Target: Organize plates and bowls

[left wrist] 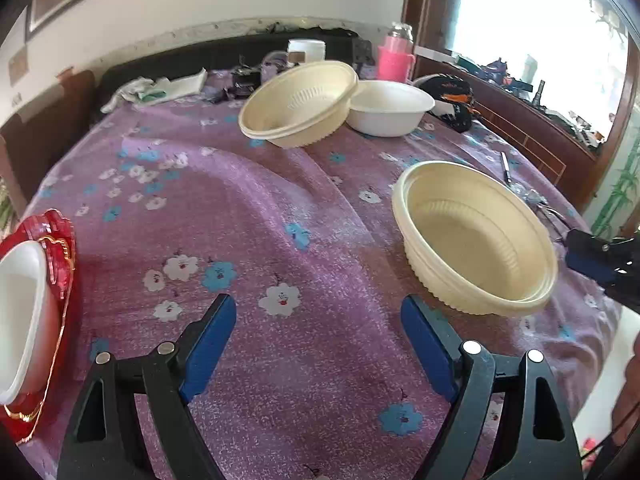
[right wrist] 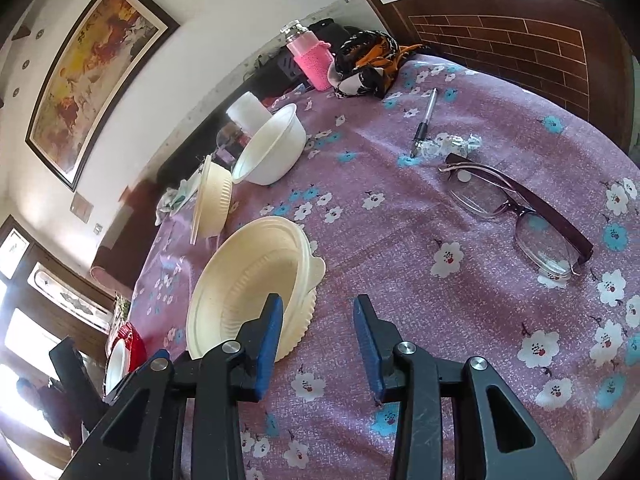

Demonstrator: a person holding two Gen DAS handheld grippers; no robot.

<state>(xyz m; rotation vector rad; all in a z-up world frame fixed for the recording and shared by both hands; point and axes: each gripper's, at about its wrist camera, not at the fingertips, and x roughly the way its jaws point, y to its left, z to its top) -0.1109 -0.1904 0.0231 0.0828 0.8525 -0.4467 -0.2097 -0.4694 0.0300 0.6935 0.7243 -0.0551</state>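
On the counter (left wrist: pixel 280 216), covered by a purple flowered cloth, the near cream bowl (left wrist: pixel 476 240) is serving as the landmark: it is sitting upright on the cloth, just ahead and to the right of the left gripper (left wrist: pixel 318 320), whose jaws are standing wide apart over bare cloth with nothing between them. Farther back from the near cream bowl, a second cream bowl (left wrist: pixel 298 104) is tilting, its rim leaning against a white bowl (left wrist: pixel 390 108) beside it. Well to the left of the near cream bowl, at the counter's edge, a red plate (left wrist: pixel 60 264) is carrying another white bowl (left wrist: pixel 20 320). In the right wrist view, the right gripper (right wrist: pixel 318 316) is hovering right next to the near cream bowl (right wrist: pixel 248 284); its jaws are standing narrowly parted and are pressing on nothing, though the left blue pad is overlapping the bowl's rim in that view, and whether it is touching the rim cannot be told. Beyond the near cream bowl, toward the wooden wall, a pair of glasses (right wrist: pixel 516 208) and a pen (right wrist: pixel 424 120) are lying on the cloth, and a pink bottle (right wrist: pixel 310 60) is standing at the far edge.
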